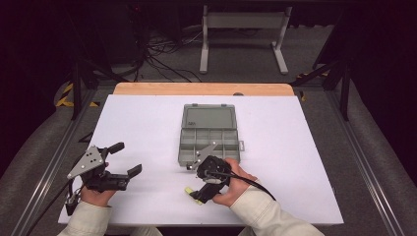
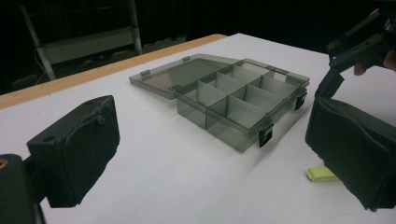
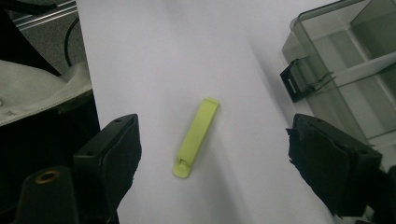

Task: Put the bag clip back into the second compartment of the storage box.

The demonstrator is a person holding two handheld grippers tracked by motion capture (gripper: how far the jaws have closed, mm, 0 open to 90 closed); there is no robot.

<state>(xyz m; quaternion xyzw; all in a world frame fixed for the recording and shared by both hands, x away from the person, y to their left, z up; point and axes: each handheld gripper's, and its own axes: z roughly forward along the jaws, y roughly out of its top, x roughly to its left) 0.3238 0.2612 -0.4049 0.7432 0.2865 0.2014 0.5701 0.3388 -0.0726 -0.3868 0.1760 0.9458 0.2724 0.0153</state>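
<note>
A small yellow-green plastic clip [image 3: 196, 136] lies flat on the white table [image 1: 147, 123], just in front of an open grey compartment box [image 1: 209, 140]. My right gripper [image 3: 217, 154] hangs over the clip, jaws wide open on either side of it and not touching it. From above, the right gripper [image 1: 199, 192] points down at the clip [image 1: 189, 191] near the table's front edge. My left gripper [image 1: 127, 158] hovers open and holds nothing at the front left. It faces the box [image 2: 233, 98], whose compartments look empty.
The box lid [image 1: 207, 118] lies folded back flat toward the far side, and black latches [image 2: 265, 137] hang on the box's front wall. A wooden strip [image 1: 201, 89] borders the table's far edge. Metal rails [image 1: 366, 162] run along both sides.
</note>
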